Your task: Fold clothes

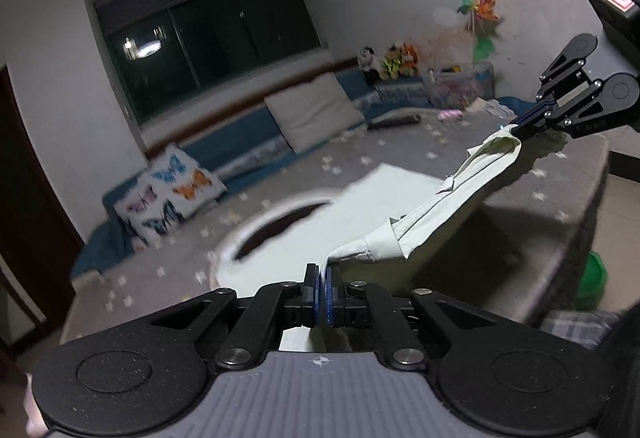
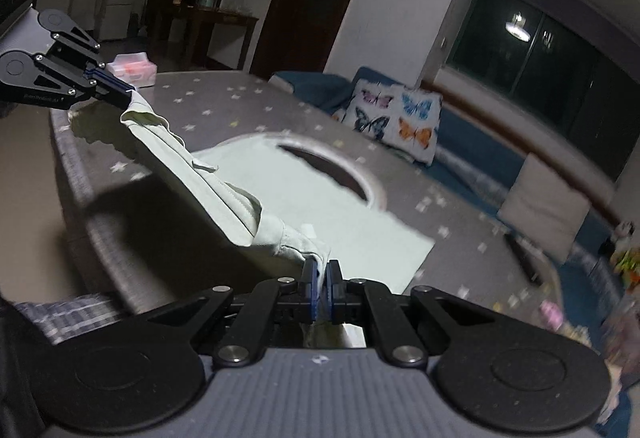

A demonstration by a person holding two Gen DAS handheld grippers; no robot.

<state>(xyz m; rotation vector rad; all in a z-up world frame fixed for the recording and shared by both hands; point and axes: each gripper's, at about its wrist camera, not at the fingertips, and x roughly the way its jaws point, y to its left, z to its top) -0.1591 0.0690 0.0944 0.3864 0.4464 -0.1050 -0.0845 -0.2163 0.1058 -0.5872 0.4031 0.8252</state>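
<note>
Fingers of left gripper (image 1: 323, 274) and right gripper (image 2: 322, 270) pinch the raised garment (image 1: 440, 205) edge taut.

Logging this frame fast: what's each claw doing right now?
Left claw: closed on one end of the pale green garment.
Right claw: closed on the garment's other end.

**Pale garment stretched between two claws**

The left claw (image 1: 322, 280) pinches one end of a pale green garment (image 1: 436, 203); the right claw (image 1: 516, 127) clamps the other end, lifting it taut above the star-patterned bed (image 1: 304, 165). A butterfly pillow (image 1: 170, 193) lies behind.
</note>
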